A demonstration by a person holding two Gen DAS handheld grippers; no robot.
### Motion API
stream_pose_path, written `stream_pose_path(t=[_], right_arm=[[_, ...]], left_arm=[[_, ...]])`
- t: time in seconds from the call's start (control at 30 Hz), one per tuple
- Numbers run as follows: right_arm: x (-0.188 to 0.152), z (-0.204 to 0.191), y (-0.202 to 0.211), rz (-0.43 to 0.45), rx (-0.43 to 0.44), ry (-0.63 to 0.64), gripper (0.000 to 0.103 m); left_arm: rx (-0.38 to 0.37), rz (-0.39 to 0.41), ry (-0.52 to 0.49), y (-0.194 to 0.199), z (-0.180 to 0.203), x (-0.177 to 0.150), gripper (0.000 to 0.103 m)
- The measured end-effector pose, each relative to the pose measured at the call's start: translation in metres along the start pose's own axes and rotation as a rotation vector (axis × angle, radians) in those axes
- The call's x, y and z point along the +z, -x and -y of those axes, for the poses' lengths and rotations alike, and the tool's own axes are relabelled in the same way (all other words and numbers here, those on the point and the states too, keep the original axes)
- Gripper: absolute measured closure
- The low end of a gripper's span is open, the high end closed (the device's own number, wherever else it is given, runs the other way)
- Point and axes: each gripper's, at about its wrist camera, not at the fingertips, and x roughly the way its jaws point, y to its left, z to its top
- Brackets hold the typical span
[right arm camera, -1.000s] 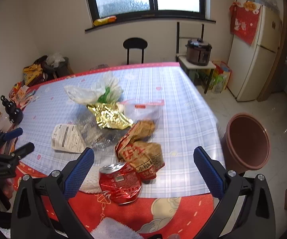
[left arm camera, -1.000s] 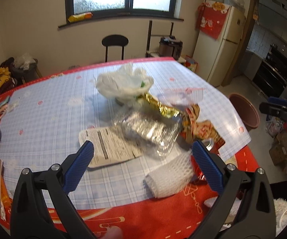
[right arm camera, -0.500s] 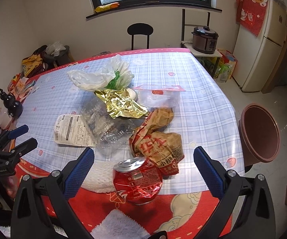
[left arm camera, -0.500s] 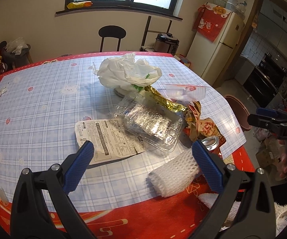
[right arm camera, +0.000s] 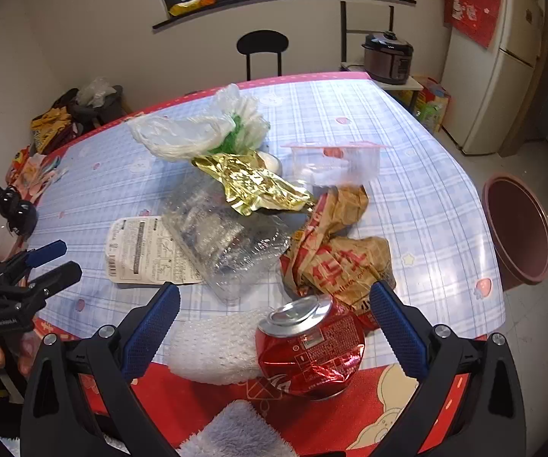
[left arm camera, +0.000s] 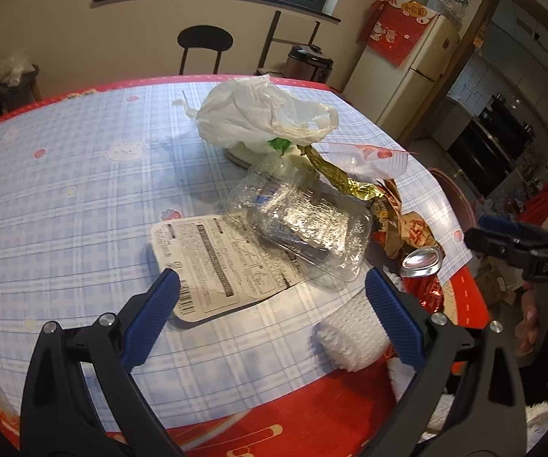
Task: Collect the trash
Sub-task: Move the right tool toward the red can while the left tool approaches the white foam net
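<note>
Trash lies piled on the checked table: a white printed card (left arm camera: 220, 259), a clear plastic clamshell (left arm camera: 304, 221), a white foam net (left arm camera: 350, 339), a crushed red can (right arm camera: 312, 346), a brown and red paper wrapper (right arm camera: 342, 251), gold foil (right arm camera: 251, 182), a clear zip bag (right arm camera: 334, 163) and a white plastic bag (left arm camera: 262, 114). My left gripper (left arm camera: 272, 297) is open and empty, just above the card and clamshell. My right gripper (right arm camera: 274, 308) is open and empty, with the can close between its jaws. Each gripper shows in the other's view, the left (right arm camera: 49, 262) and the right (left arm camera: 510, 236).
A brown bin (right arm camera: 517, 228) stands on the floor to the right of the table. A white fluffy cloth (right arm camera: 228, 430) lies at the near edge. A black chair (right arm camera: 262, 49) stands behind the table; a fridge (right arm camera: 502, 61) and a rice cooker (right arm camera: 388, 57) are at the right.
Both grippers have moved forward and down toward the trash pile. Both stay open. The trash has not moved.
</note>
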Motion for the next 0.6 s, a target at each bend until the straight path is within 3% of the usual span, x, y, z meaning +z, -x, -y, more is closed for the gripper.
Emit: stream_pose_path(t=[0.1,0.4,0.6], right_arm=[[-0.002,0.005,-0.003,-0.010,-0.028,-0.020,0.005],[0.005,0.038,0.003,0.036,-0.102,-0.077,0.005],[0.023,0.052,0.003,0.075,-0.114,-0.096,0.005]], left_arm=[[-0.029,-0.031,0.030,-0.016,-0.002,0.005,0.017],[-0.055,-0.054,0.025,-0.035,0.005,0.013,0.018],[-0.063,-0.064,0.085,-0.045,-0.006,0.018,0.022]])
